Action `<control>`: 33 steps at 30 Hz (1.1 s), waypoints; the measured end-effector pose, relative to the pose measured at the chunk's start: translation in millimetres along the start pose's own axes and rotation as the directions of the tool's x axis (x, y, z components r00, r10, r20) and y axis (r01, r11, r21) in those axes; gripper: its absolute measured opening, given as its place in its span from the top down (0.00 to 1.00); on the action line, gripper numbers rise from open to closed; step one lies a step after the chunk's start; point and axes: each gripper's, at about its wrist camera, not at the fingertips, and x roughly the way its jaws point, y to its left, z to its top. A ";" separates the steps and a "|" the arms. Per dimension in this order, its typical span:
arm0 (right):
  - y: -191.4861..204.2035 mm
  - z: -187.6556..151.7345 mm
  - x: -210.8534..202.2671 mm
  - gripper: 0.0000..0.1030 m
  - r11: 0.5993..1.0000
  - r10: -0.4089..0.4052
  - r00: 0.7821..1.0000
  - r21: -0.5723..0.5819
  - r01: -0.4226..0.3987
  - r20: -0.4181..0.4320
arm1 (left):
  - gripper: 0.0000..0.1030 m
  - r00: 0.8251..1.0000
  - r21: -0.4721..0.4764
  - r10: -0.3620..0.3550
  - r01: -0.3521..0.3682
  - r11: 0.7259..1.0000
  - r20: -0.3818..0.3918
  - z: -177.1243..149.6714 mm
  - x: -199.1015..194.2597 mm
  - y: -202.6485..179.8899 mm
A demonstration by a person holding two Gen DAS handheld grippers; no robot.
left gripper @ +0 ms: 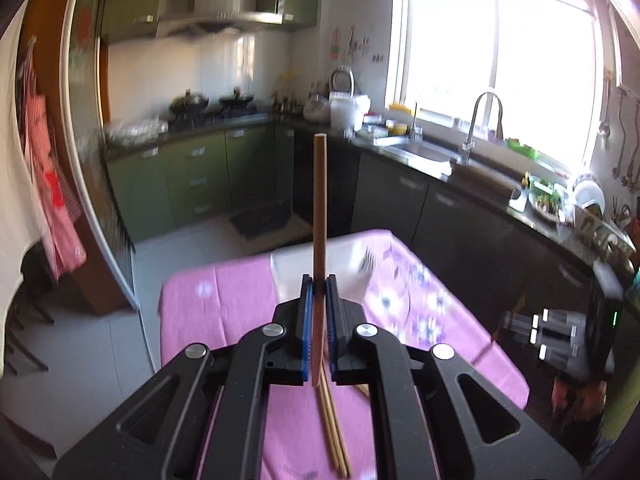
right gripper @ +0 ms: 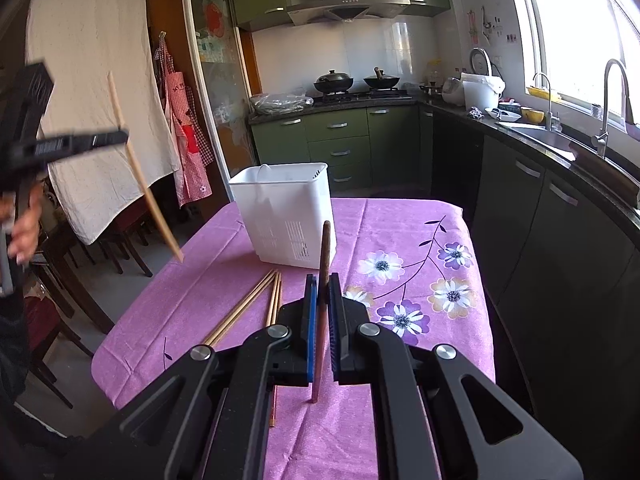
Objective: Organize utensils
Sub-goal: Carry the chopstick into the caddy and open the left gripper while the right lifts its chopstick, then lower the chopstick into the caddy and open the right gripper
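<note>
Above the purple tablecloth (right gripper: 240,280):
- Left gripper (left gripper: 319,280): clamped on a light chopstick (left gripper: 320,200).
- Right gripper (right gripper: 323,278): clamped on a dark chopstick (right gripper: 325,248).
- White utensil holder (right gripper: 288,216): upright, near loose chopsticks (right gripper: 256,300).

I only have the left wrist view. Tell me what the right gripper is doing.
Observer: The right gripper is shut on a dark brown chopstick, which stands nearly upright between its fingers.
Operator: Now report where the holder is.
Observer: A white basket stands upright on the purple tablecloth, just beyond the right gripper.
</note>
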 end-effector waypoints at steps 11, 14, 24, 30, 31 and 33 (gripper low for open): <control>-3.6 -0.7 -4.3 0.94 1.000 0.015 1.000 0.003 -0.015 -0.004 | 0.94 0.995 -0.030 0.060 -0.058 0.998 0.084 79.6 60.8 3.3; -4.8 -0.9 -4.0 0.94 1.000 0.019 1.000 0.009 -0.019 -0.005 | 0.94 0.996 -0.043 0.078 -0.076 0.996 0.050 72.9 90.6 10.3; -2.9 8.1 3.1 0.94 1.000 0.024 0.999 0.002 -0.024 -0.022 | 0.94 0.991 -0.058 0.058 -0.066 0.996 -0.120 26.9 156.8 23.4; 6.8 36.0 11.0 0.94 0.998 0.042 0.999 -0.035 -0.043 -0.030 | 0.85 0.989 -0.055 0.045 -0.053 0.997 -0.144 9.5 158.0 22.7; 8.2 41.3 11.9 0.94 0.998 0.046 0.999 -0.040 -0.047 -0.029 | 0.80 0.989 -0.057 0.041 -0.049 0.997 -0.141 9.3 155.7 22.3; 11.9 57.3 15.0 0.94 0.997 0.065 0.998 -0.049 -0.066 -0.023 | 0.76 0.991 -0.061 0.034 -0.042 0.997 -0.126 8.5 145.9 22.6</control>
